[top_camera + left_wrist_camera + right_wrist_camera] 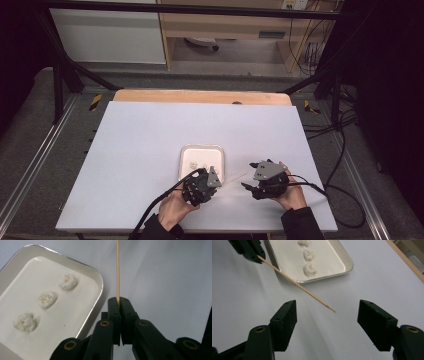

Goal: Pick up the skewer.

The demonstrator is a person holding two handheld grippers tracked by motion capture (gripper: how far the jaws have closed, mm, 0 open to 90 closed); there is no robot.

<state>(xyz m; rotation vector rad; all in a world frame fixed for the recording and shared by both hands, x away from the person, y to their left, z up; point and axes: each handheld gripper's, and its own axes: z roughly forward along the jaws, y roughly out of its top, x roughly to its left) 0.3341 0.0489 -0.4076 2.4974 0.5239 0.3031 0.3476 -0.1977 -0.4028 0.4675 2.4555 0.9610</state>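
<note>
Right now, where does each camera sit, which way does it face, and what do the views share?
High view: above the person's side, facing forward and down on the table; both hands and forearms show.
Left gripper view: rides the left tool, looking along shut jaws holding the skewer.
Right gripper view: rides the right tool, its jaws open.
All three share the skewer and the tray of dough balls.

overhead forward-down view; two close views sharing the tray (pixel 98 283)
</note>
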